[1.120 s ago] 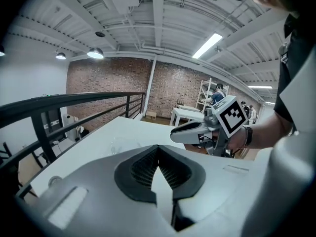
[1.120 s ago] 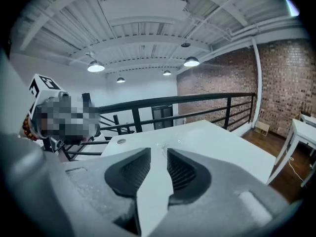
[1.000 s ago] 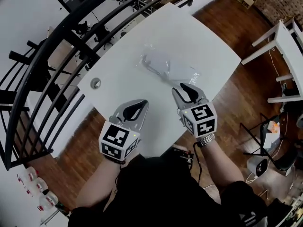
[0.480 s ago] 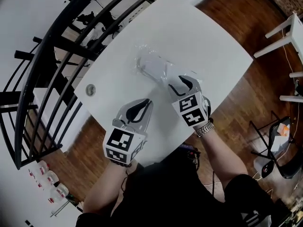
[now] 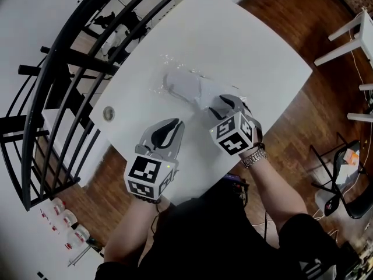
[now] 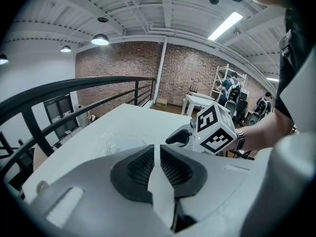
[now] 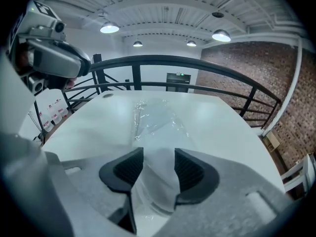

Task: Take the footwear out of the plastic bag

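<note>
The plastic bag lay ten-to-four o'clock. The right hand-held gripper, jaws just opened wide, straddled its four-o'clock end. The left hand-held gripper, just cracking open, held nothing.

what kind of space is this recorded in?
Probably a mezzanine workspace in an industrial loft: a bare brick wall, a black metal railing running along the edge, and a wooden floor with white work tables on it.

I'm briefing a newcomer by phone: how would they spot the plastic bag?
Find the white table beside the black railing. Near its middle lies the plastic bag. Unlike the small round disc at the table's edge, it is crinkled, see-through and holds something pale.
</note>
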`<act>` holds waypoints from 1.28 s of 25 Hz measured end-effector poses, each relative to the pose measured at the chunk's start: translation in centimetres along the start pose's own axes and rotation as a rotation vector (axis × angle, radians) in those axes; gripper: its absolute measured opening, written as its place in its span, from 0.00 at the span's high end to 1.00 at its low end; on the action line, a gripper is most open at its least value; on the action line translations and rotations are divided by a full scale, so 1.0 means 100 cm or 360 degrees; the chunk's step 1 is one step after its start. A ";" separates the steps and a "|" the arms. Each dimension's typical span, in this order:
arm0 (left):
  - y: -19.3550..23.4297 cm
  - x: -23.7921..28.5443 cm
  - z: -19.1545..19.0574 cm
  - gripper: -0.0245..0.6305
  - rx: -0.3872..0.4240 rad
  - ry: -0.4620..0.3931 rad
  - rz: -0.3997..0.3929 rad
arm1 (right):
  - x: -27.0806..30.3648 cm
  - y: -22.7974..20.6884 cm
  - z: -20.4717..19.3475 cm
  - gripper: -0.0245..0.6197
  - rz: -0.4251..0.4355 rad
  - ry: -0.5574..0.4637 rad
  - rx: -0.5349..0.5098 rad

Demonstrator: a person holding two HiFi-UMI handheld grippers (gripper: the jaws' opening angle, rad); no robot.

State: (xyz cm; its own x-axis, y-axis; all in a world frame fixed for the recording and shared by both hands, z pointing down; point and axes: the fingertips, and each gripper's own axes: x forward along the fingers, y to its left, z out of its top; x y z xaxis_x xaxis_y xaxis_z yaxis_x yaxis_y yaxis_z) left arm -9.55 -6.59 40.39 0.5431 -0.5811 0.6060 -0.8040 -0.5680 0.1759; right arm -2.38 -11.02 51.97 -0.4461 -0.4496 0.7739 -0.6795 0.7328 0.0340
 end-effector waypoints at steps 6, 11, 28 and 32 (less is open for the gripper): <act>-0.003 0.007 0.002 0.88 0.0009 0.0017 0.0039 | -0.016 -0.019 -0.023 0.68 -0.0026 0.0028 0.0032; 0.019 0.006 -0.002 0.86 -0.0027 0.0040 0.0084 | -0.023 -0.024 -0.031 0.68 0.0028 0.0047 0.0028; 0.079 0.028 -0.058 0.78 -0.0195 0.0348 -0.0010 | -0.058 -0.032 -0.084 0.68 0.0393 0.0028 -0.0453; 0.070 0.042 -0.078 0.79 -0.0333 0.0479 -0.0235 | -0.064 -0.026 -0.092 0.68 0.0490 0.0033 -0.0535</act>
State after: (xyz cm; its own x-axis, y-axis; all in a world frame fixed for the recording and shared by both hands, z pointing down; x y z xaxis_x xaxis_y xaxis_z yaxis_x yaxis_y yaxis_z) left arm -14.83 -8.45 50.19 0.5864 -0.2878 0.7572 -0.7715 -0.4835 0.4136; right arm 7.58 -5.39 52.77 -0.5836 -0.1769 0.7925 -0.2890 0.9573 0.0009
